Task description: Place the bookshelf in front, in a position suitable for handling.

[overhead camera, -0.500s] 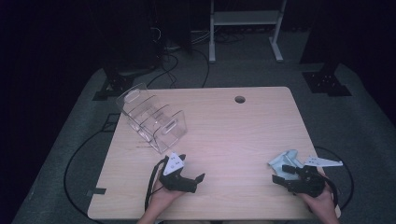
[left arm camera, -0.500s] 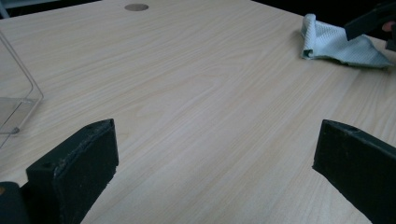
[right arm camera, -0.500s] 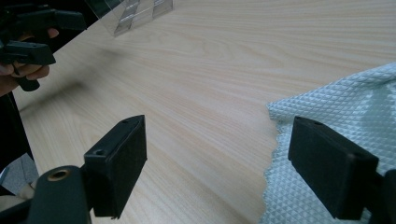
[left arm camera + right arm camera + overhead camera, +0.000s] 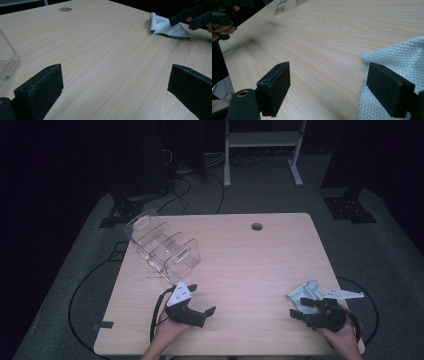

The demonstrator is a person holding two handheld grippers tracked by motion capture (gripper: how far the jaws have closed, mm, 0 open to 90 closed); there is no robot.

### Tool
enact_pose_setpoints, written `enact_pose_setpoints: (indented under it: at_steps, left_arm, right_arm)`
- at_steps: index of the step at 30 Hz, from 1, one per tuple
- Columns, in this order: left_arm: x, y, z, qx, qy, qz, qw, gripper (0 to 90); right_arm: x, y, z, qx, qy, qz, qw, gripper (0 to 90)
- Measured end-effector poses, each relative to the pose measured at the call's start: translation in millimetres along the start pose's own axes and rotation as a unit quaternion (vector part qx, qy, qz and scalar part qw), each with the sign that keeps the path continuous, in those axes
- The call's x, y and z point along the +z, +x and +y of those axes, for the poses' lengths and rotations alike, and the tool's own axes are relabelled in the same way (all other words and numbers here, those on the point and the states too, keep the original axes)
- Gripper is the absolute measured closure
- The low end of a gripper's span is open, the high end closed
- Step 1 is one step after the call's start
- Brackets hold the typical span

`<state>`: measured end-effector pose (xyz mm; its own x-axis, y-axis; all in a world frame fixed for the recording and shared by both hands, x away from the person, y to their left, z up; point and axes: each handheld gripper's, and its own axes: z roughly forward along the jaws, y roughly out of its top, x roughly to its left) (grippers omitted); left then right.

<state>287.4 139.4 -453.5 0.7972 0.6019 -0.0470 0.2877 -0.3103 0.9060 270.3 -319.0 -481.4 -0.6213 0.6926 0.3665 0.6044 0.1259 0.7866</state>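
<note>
No readable text, labels, brands, numbers or signs anywhere

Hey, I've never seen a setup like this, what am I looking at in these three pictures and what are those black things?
A person sits at a wooden table and holds a hand tool with two black jaws in each hand. One picture is taken from above the table. The other two come from small cameras riding on the tools, looking out between their jaws. In the view from above, the left gripper is at bottom left and the right gripper at bottom right. Both are open and hold nothing. On the table lie a clear plastic rack near the left side and a pale cloth, crumpled, just in front of the right gripper.
</note>
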Motion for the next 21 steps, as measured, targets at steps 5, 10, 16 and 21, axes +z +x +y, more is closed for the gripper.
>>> enact_pose_setpoints:
  at_steps: [5,10,16,21]
  left_arm:
    - [-6.3,1.3,3.4,0.005,-0.001,0.005,1.0000,0.0]
    - [-16.9,4.9,13.9,0.020,-0.009,0.011,0.9997,0.0]
    - [-27.5,12.4,27.2,0.033,-0.019,0.009,0.9992,0.0]
    - [-37.8,23.0,36.6,0.042,-0.014,0.019,0.9988,0.0]
  right_arm:
    - [0.7,2.6,0.3,-0.002,0.000,0.001,1.0000,18.6]
    - [1.3,4.5,1.1,-0.003,-0.001,0.002,1.0000,18.4]
    - [2.1,3.9,1.8,0.001,-0.003,0.001,1.0000,18.3]
    - [4.0,5.5,2.0,-0.002,-0.001,0.001,1.0000,18.3]
